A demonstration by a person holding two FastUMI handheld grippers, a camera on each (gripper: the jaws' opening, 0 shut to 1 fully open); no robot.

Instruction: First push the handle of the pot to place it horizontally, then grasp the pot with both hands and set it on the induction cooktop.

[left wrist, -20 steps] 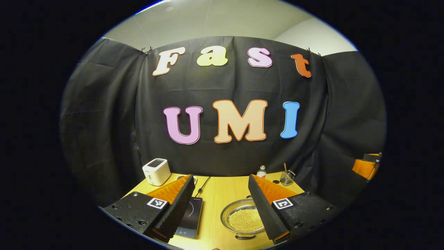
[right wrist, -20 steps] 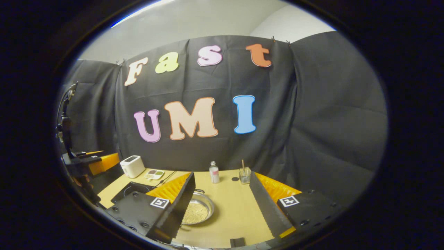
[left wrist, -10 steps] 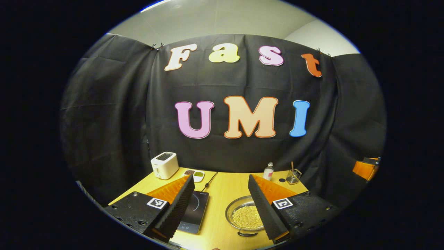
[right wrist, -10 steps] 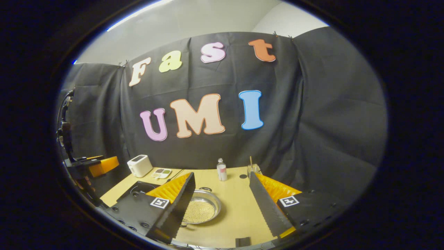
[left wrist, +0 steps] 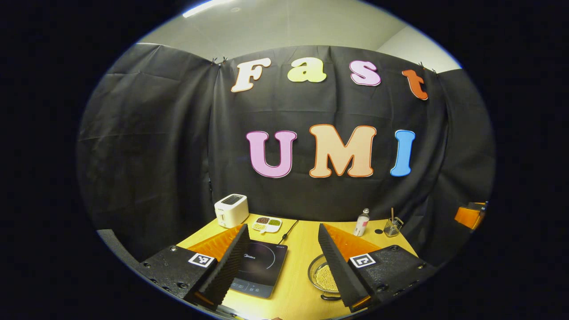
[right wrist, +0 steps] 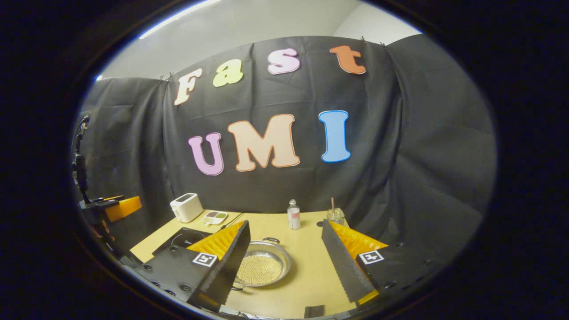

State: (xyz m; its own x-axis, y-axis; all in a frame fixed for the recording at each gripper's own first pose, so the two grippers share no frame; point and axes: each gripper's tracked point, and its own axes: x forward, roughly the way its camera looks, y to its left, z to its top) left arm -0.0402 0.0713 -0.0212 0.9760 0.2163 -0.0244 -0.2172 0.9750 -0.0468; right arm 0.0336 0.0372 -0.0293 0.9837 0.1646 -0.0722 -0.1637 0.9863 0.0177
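A shallow metal pot filled with small yellow beads sits on the wooden table. Its two dark loop handles point away from and toward the camera. The black induction cooktop lies flat to the pot's left. My left gripper hangs open above the cooktop's right edge, and its right finger hides part of the pot. My right gripper is open above the pot's right side, with its left finger covering the pot's left rim. Both grippers are well above the table.
A white toaster and a small divided dish stand at the back left, with a black cable beside them. A small bottle and a glass holding a stick stand at the back right. Black cloth walls close in the table.
The left gripper view has swung left, bringing the cooktop between its fingers and the pot behind its right finger. In the right gripper view the pot has shifted right, toward the gap.
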